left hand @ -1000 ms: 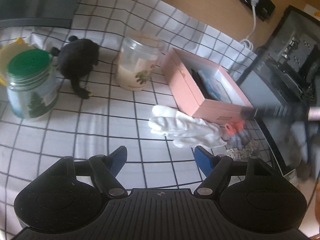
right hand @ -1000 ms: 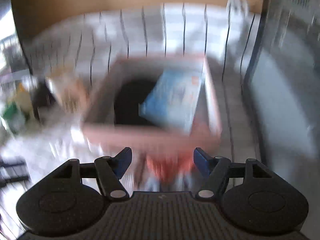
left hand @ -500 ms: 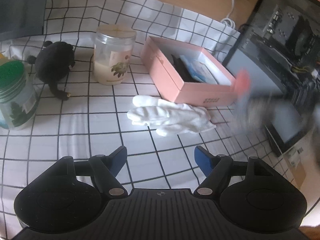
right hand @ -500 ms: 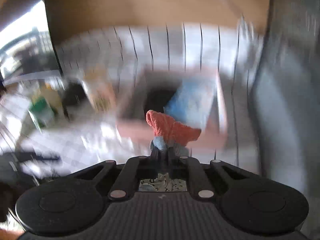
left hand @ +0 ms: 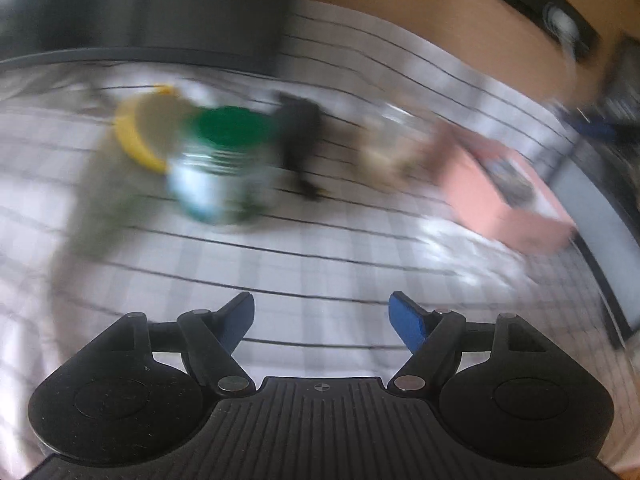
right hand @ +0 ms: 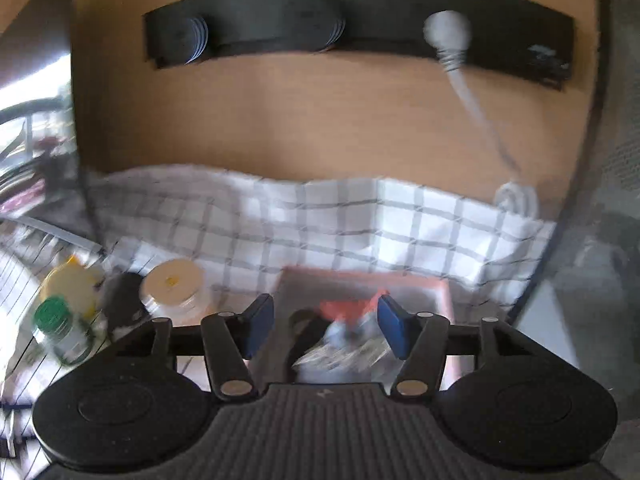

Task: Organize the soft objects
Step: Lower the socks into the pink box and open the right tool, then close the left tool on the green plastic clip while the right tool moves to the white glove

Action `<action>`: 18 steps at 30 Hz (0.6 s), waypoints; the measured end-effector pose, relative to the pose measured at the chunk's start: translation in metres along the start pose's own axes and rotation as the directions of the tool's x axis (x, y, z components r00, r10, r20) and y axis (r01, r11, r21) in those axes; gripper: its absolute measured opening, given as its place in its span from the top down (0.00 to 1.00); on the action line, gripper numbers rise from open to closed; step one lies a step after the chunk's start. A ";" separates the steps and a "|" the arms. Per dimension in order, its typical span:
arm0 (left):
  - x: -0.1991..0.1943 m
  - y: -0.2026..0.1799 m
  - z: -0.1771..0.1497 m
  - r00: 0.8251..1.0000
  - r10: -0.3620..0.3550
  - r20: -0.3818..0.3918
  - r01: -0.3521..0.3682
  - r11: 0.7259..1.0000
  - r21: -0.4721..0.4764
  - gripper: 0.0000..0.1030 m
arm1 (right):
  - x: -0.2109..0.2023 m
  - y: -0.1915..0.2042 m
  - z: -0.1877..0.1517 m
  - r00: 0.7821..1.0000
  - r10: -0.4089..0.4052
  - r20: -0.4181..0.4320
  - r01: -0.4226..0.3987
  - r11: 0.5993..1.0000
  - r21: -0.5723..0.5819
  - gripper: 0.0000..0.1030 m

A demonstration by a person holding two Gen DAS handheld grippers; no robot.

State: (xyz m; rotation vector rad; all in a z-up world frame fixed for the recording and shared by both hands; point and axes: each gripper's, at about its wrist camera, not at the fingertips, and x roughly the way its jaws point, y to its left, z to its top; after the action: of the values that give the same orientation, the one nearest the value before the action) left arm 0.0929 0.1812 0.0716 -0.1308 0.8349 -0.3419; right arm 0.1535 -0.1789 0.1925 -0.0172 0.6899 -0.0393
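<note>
My right gripper (right hand: 326, 326) is open above the pink box (right hand: 440, 286). A soft item with an orange-red tip and grey patterned body (right hand: 346, 334) lies in the box between the blue pads, blurred. My left gripper (left hand: 322, 314) is open and empty over the checked cloth. In the blurred left wrist view the pink box (left hand: 492, 200) sits at the right, a white glove (left hand: 452, 236) lies in front of it, and a black plush toy (left hand: 300, 140) lies in the middle.
A green-lidded jar (left hand: 224, 164), a yellow-lidded container (left hand: 140, 136) and a clear jar (left hand: 392, 148) stand on the cloth. A dark computer case (right hand: 616, 220) stands at the right. A power strip (right hand: 360, 24) hangs on the wooden wall.
My right gripper has opened and let go of the orange-and-grey item, which now lies in the pink box. My left gripper has swung left; its view is blurred.
</note>
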 end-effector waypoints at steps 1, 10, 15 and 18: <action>-0.003 0.011 0.002 0.999 0.030 0.022 -0.029 1.000 -0.008 0.23 | 0.000 0.010 -0.006 1.000 0.007 -0.006 -0.007 1.000 -0.020 0.43; 0.015 0.082 0.046 0.973 0.208 0.104 -0.214 0.976 0.043 0.50 | 0.002 0.079 -0.092 0.986 0.090 -0.140 -0.106 0.988 -0.114 0.43; 0.041 0.094 0.053 0.970 0.243 0.012 -0.243 0.966 0.090 0.51 | 0.005 0.091 -0.126 0.975 0.078 -0.209 -0.109 0.984 -0.140 0.43; 0.048 0.095 0.053 0.974 0.226 0.001 -0.224 0.969 0.106 0.51 | 0.010 0.085 -0.133 0.974 0.062 -0.216 -0.091 0.988 -0.127 0.43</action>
State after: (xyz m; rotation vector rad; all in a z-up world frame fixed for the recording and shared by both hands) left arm 0.1854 0.2520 0.0495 0.0651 0.8316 -0.1726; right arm 0.0790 -0.0943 0.0813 -0.1185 0.9051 0.0818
